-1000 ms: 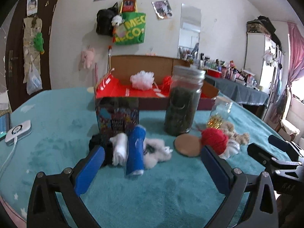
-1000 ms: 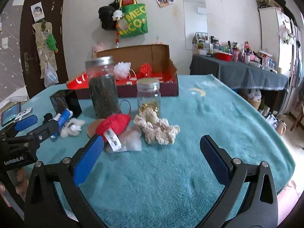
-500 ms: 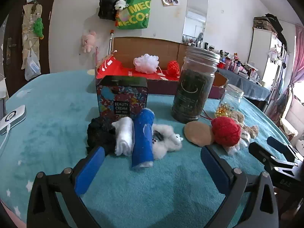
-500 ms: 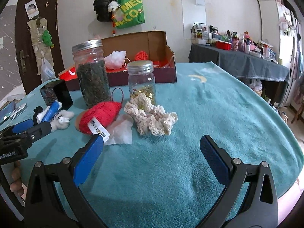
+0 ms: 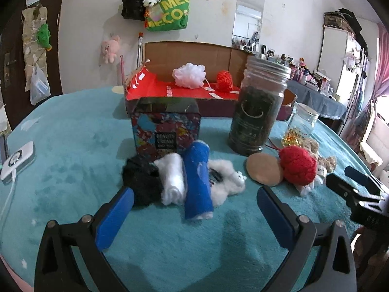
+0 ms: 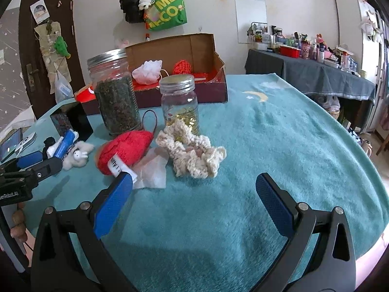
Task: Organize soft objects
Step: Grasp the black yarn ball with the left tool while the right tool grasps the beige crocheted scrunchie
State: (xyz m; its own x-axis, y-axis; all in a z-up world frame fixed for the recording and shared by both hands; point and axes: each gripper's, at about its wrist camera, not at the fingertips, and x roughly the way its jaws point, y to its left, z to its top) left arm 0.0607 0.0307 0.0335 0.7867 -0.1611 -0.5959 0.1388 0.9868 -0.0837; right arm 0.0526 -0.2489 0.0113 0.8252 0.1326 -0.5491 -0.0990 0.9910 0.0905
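Note:
My left gripper (image 5: 194,196) is open just short of a row of soft things: a black fluffy ball (image 5: 141,178), a white rolled cloth (image 5: 171,178), a blue rolled cloth (image 5: 198,182) and a small white plush (image 5: 227,181). A red yarn ball (image 5: 297,165) lies to their right beside a round tan pad (image 5: 263,169). My right gripper (image 6: 194,187) is open in front of a cream crocheted piece (image 6: 194,152), with the red yarn ball (image 6: 125,149) on white tissue (image 6: 154,170) by its left finger. A cardboard box (image 5: 194,91) behind holds a white pouf (image 5: 189,75) and red yarn (image 5: 225,80).
A tall jar of dark leaves (image 5: 259,108), a small glass jar (image 6: 180,103) and a patterned tin (image 5: 166,127) stand between the soft things and the box. A white device (image 5: 17,159) with a cable lies at the left. Teal cloth (image 6: 279,131) covers the table.
Both grippers have moved forward and down toward the table; the rolled cloths and the cream crocheted piece now sit closer to the fingers. Both stay open. Nothing on the table has shifted.

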